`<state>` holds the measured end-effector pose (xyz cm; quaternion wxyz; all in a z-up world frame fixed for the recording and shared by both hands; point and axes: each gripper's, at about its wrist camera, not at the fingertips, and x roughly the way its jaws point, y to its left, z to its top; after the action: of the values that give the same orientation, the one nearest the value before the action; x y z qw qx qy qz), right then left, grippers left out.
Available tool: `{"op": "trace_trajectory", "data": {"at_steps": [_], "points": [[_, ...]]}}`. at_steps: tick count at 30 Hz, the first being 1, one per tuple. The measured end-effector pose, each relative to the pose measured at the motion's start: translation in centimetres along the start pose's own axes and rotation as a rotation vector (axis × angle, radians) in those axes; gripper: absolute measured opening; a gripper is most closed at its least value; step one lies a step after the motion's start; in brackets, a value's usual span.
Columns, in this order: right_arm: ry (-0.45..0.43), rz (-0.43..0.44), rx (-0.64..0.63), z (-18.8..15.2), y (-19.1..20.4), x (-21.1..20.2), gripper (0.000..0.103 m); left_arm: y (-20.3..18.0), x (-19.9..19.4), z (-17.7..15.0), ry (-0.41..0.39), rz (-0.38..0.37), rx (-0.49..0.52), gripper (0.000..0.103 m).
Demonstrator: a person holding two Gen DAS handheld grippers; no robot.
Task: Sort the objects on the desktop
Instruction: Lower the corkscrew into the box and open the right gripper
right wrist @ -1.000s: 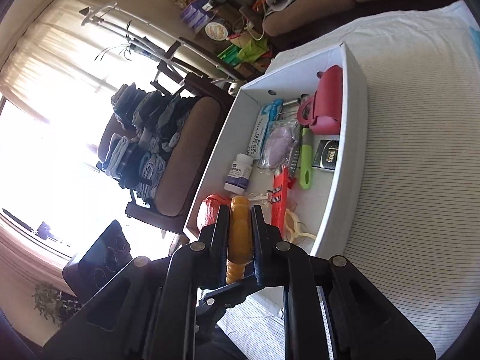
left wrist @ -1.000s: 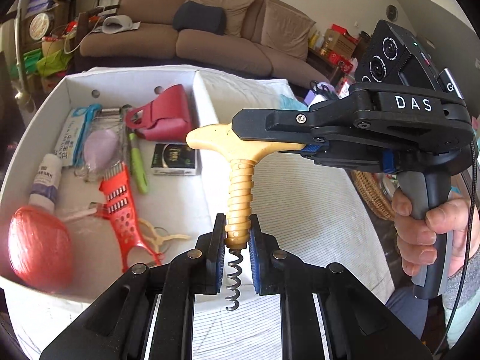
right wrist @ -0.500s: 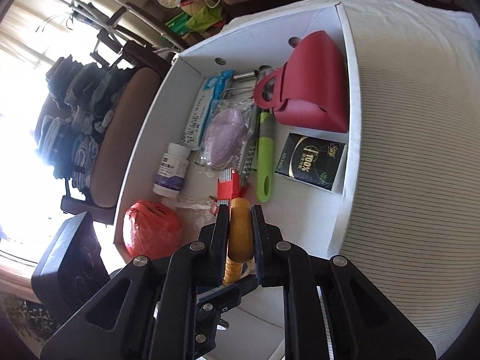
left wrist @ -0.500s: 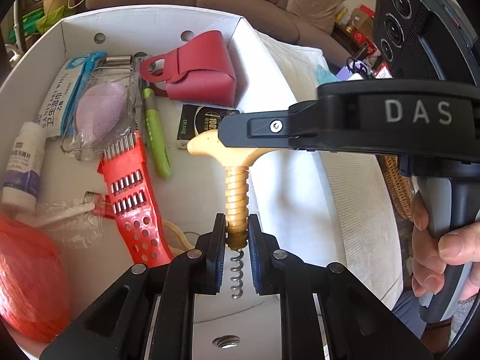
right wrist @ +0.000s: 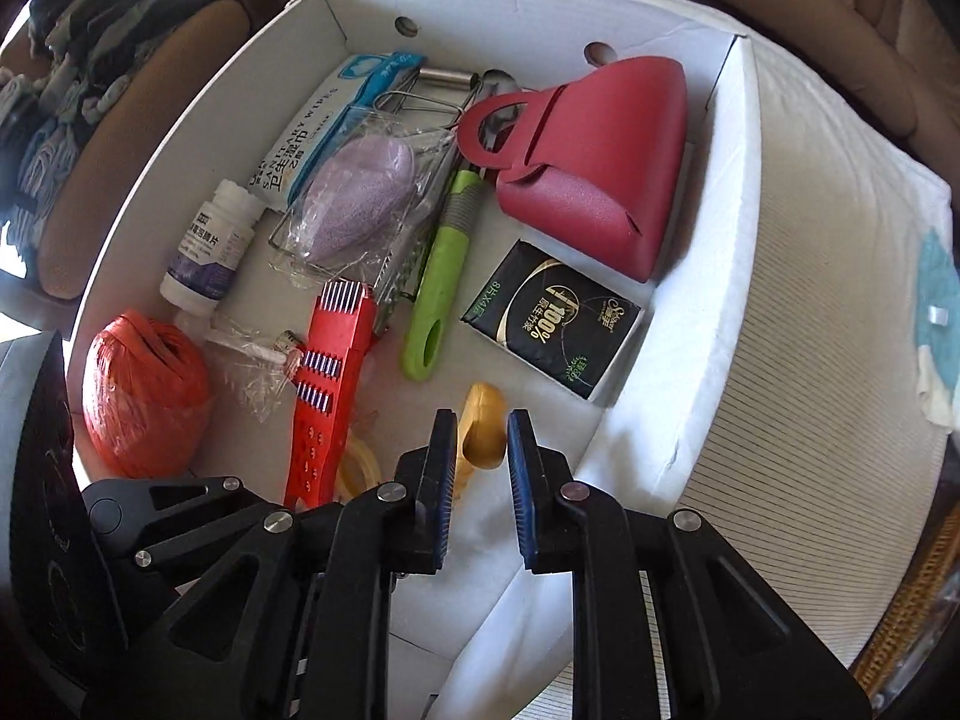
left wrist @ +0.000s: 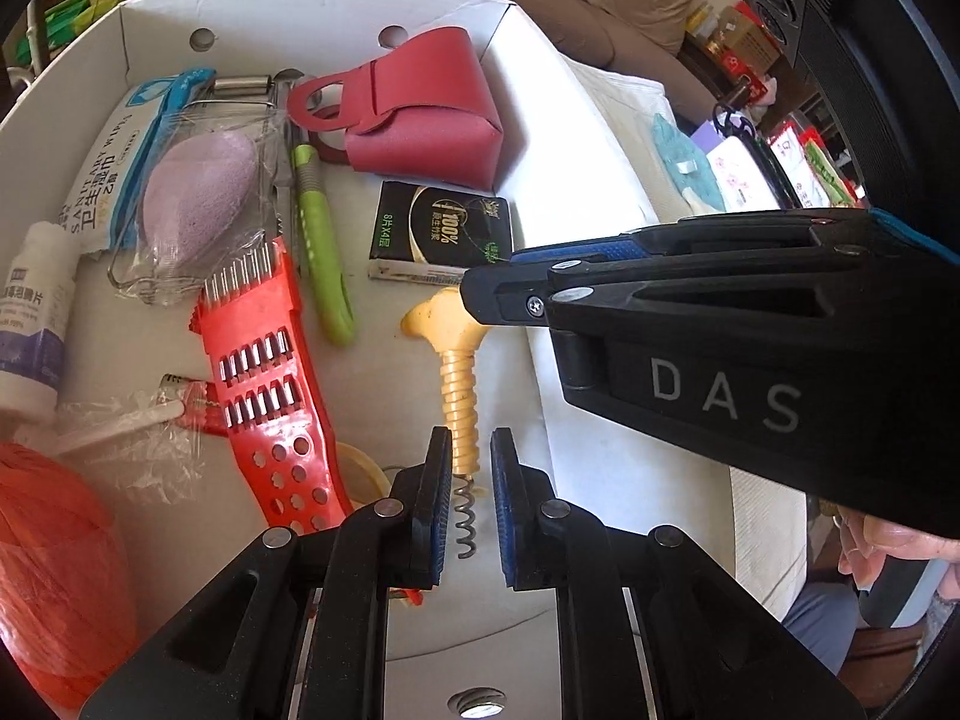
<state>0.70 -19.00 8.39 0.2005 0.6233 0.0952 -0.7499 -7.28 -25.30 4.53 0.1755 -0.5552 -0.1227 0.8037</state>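
A yellow-handled corkscrew (left wrist: 459, 396) lies low in the white box (left wrist: 300, 6), near its right wall; it also shows in the right wrist view (right wrist: 483, 426). My left gripper (left wrist: 470, 504) is open, its jaws standing either side of the shaft and metal spiral without pinching them. My right gripper (right wrist: 478, 474) is open too, its jaws apart around the T-handle end. In the left wrist view the right gripper (left wrist: 510, 294) comes in from the right over the handle.
The box holds a red pouch (left wrist: 420, 114), a black tissue pack (left wrist: 441, 231), a green peeler (left wrist: 321, 252), a red grater (left wrist: 270, 372), an orange twine ball (left wrist: 42, 576), a pill bottle (left wrist: 30, 312) and wipes (left wrist: 120, 168). Striped cloth (right wrist: 810, 360) lies to the right.
Both grippers carried the corkscrew down into the box, then both opened. The corkscrew now rests loose between the jaws.
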Motion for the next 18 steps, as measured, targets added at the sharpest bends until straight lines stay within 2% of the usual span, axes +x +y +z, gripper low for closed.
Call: {"op": "trace_trajectory", "data": {"at_steps": [4,12,14,16,18], "points": [[-0.014,-0.066,-0.032,-0.1,0.4,-0.6,0.018,-0.1,-0.4,-0.5,-0.006,0.02,0.012,0.011],[-0.058,-0.071,-0.055,-0.9,0.9,-2.8,0.018,-0.8,-2.1,-1.6,-0.023,0.09,0.054,0.011],[-0.068,-0.072,-0.062,-1.4,1.3,-3.0,0.021,-1.0,-3.0,-1.8,-0.039,0.124,0.065,0.017],[-0.075,-0.067,-0.062,-2.0,1.5,-3.2,0.026,-1.3,-3.9,-2.2,-0.058,0.163,0.087,0.034],[-0.086,-0.061,-0.06,-2.6,1.6,-3.5,0.026,-1.6,-4.8,-2.5,-0.075,0.211,0.112,0.039]]}}
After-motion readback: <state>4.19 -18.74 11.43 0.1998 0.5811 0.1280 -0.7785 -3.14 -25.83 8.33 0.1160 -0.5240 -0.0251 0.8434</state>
